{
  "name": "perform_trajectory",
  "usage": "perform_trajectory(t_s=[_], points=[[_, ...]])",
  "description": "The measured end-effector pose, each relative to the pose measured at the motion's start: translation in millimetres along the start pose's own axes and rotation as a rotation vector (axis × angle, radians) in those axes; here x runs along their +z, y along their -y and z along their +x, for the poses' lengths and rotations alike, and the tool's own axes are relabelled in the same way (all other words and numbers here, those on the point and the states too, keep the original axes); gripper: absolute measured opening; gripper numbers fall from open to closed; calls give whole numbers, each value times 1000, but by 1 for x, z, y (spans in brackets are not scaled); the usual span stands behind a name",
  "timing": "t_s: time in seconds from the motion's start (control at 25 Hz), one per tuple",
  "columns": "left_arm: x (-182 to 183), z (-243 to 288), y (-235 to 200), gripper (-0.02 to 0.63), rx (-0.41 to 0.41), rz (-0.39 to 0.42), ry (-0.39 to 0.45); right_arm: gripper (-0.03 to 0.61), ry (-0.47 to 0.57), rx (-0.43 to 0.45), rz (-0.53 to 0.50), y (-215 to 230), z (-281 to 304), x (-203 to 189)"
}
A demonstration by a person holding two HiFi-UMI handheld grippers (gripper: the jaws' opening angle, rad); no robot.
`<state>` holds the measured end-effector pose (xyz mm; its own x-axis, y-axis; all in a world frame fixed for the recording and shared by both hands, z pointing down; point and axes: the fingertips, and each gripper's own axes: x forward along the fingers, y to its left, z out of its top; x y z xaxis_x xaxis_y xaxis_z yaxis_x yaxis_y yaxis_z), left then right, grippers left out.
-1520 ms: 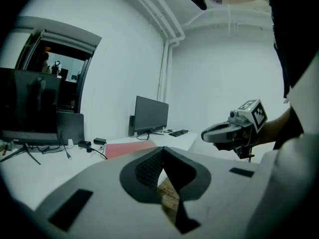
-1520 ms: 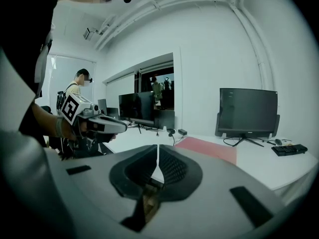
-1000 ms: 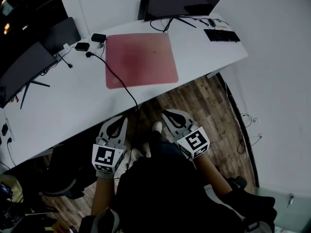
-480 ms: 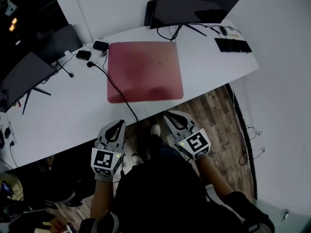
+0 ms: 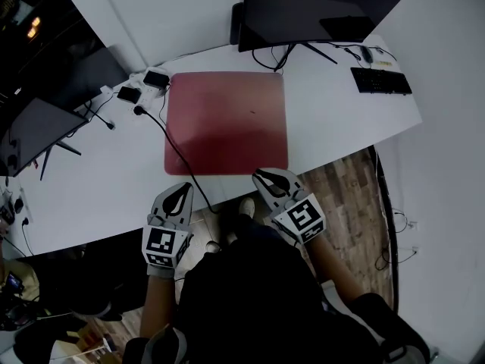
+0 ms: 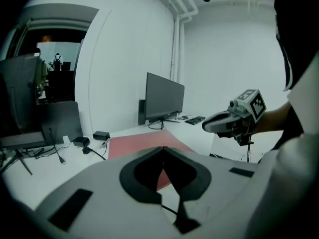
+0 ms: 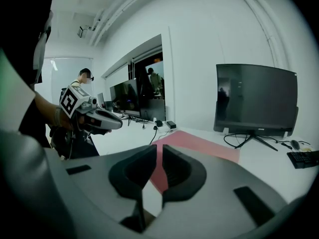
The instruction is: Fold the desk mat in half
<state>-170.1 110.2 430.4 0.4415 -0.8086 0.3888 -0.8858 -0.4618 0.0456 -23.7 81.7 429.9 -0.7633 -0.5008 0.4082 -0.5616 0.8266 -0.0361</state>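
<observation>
In the head view the mat (image 5: 226, 123) lies flat on the desk (image 5: 98, 173), just ahead of the tips of the left gripper (image 5: 179, 196) and right gripper (image 5: 267, 179). In the left gripper view the jaws are pressed together on nothing, with the mat beyond their tips. In the right gripper view the jaws are likewise together and empty, with the mat straight ahead.

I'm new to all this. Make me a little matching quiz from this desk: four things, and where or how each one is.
1 desk mat
2 keyboard
3 monitor
4 black cable

A at the right end of the desk
B lying flat, unfolded
C crossing the mat's near left corner
D standing behind the mat

Pairs: 1-B, 2-A, 3-D, 4-C
</observation>
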Motion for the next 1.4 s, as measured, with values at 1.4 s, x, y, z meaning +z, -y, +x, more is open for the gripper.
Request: perform_trajectory(t_s=[1.4], points=[[-116,158,6,208,-338,294,-452,232,-419,42,-95,67,60,-152]])
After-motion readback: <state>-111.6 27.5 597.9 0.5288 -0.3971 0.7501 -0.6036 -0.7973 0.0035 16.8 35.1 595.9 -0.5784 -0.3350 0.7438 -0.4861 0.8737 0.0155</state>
